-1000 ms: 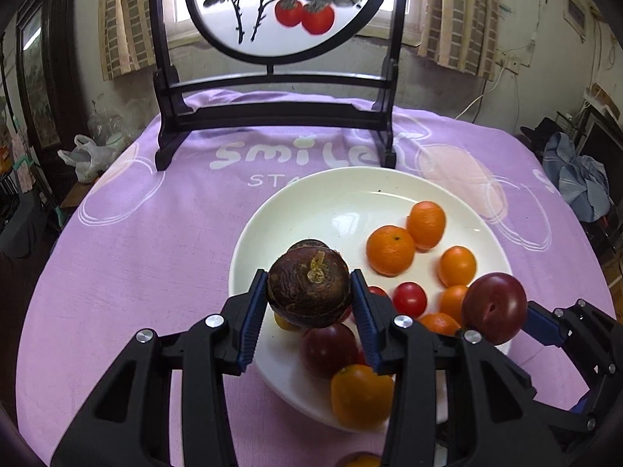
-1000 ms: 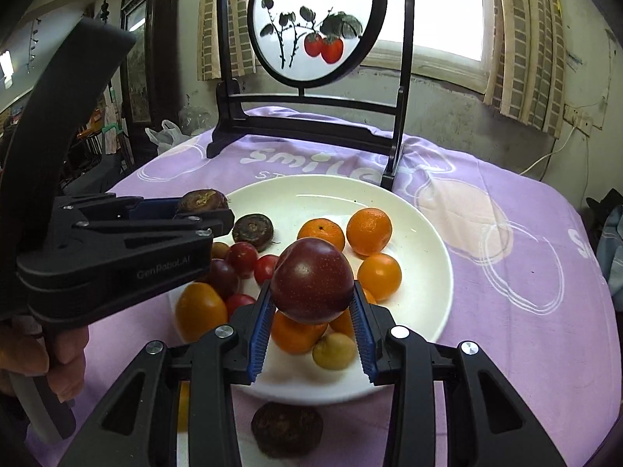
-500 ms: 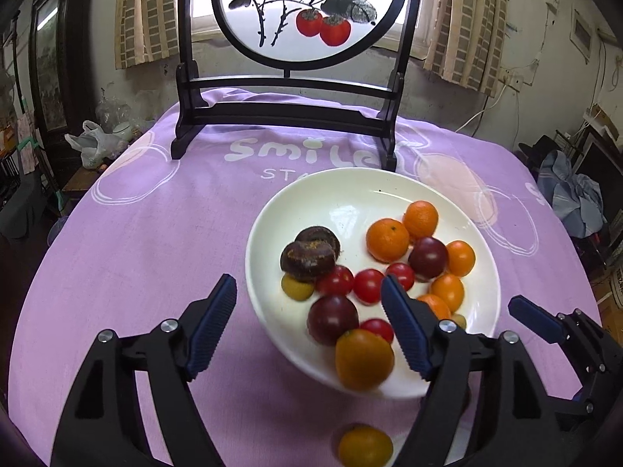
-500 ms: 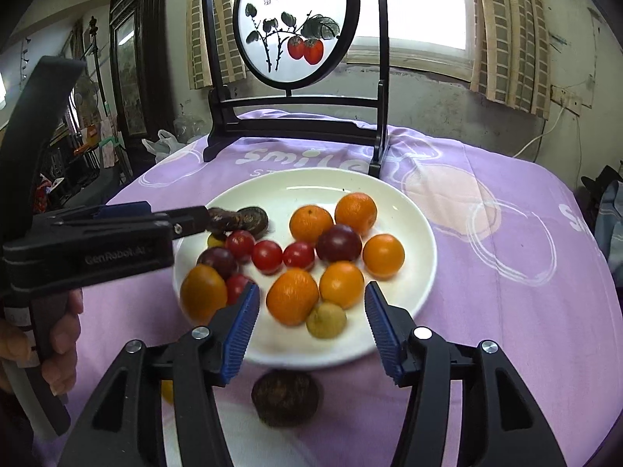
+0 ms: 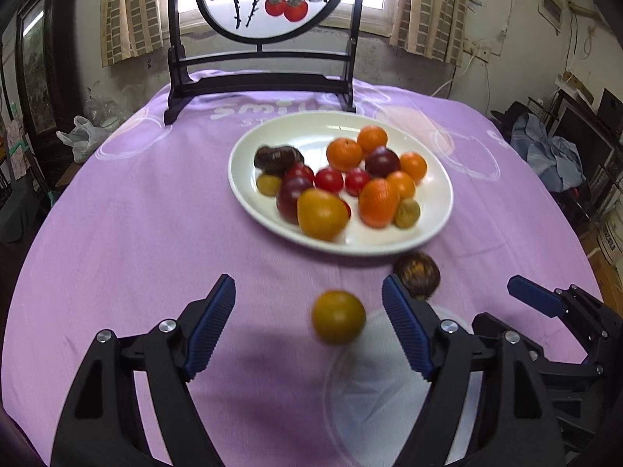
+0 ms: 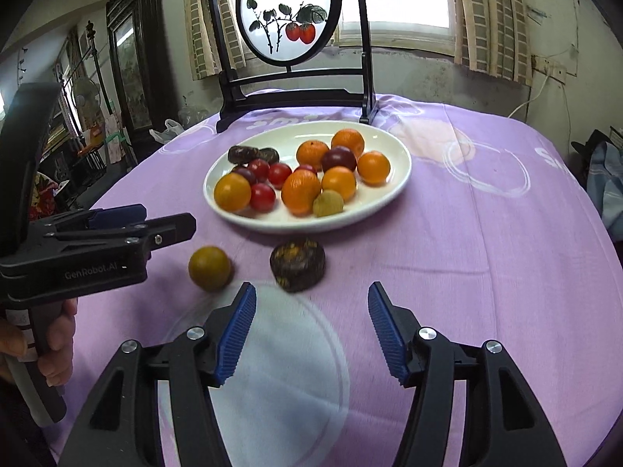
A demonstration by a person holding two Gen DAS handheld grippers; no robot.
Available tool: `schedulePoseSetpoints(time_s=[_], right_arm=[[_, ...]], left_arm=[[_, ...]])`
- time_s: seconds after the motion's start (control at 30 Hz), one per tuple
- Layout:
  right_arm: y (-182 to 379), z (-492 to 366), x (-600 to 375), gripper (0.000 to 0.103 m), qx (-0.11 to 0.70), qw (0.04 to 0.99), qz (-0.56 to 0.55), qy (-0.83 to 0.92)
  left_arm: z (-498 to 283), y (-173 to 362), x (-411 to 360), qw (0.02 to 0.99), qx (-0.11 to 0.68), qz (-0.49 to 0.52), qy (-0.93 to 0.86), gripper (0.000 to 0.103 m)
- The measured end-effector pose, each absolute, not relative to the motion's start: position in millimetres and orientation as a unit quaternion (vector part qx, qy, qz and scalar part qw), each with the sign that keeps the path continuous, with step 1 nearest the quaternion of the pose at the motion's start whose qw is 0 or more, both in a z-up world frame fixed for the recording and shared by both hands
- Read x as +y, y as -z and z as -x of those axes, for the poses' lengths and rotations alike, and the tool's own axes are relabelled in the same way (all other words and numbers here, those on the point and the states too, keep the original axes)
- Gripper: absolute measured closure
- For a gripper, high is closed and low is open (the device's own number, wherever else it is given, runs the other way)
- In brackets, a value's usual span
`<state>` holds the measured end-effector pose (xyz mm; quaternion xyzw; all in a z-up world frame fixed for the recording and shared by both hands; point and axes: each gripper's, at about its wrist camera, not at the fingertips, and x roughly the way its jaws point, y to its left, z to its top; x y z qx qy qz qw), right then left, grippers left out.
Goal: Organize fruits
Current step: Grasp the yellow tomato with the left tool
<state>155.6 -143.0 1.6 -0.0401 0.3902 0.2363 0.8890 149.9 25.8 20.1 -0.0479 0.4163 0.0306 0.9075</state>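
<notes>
The left hand-held gripper (image 5: 308, 327) is spread wide w/ nothing in it. The right hand-held gripper (image 6: 311, 329) is spread wide too & holds nothing. Both hang low over the purple cloth (image 5: 136, 233) that covers the surface.

Most of the fruit sits in the white plate (image 5: 436, 218) near the middle of the cloth: oranges, small red tomatoes, a dark plum (image 6: 338, 158) & 2 dark brown fruits (image 6: 251, 155) at the far left rim. They're piled close, so some hide behind others & I can't count them all.

2 fruits are off the plate. A yellow-orange fruit (image 5: 338, 316) lies on the cloth betw. the left gripper's blue pads (image 5: 210, 325); it looks blurry. A dark brown fruit (image 5: 416, 274) lies just beside the plate's near rim; in the left view the right-side finger covers part of it. In the right view this brown fruit (image 6: 298, 262) shows whole, w/ the yellow one (image 6: 210, 268) to its left, & the 2 don't touch.

At the left edge of the right view, the person's hand (image 6: 46, 334) grips the left gripper's handle, cut off by the frame. A round painted screen on a dark stand (image 6: 290, 15) is at the far end; its top is cut off in the left view. The lettering on the cloth is partly hidden behind the plate.
</notes>
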Motion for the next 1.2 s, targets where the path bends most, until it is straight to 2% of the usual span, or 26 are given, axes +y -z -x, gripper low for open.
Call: schedulePoseSetpoints(time_s=[0.47,0.53,0.6,0.67,0.7,1.2], right_arm=[[9,-144,-159,0.041,0.389,0.888,0.038,-0.241],[7,-143,-160,0.041,0.386,0.890,0.038,-0.242],[8,-144,-161,0.041,0.385,0.890,0.038,-0.241],[10,-146,-161,0.041,0.390,0.889,0.038,-0.237],[12,-147,-161,0.041,0.393,0.888,0.038,-0.237],[20,-167,-132,0.041,0.425,0.875,0.068,-0.223]], left_arm=[[-164,28,12,0.885,0.464,0.030,-0.038,0.028],[-169,32,9,0.884,0.466,0.025,-0.037,0.039],[-173,35,6,0.882,0.469,0.021,-0.033,0.046],[-172,34,4,0.887,0.460,0.010,-0.026,0.064],[-171,33,3,0.888,0.460,0.006,-0.021,0.065],[-147,9,41,0.905,0.425,0.021,-0.013,0.066]])
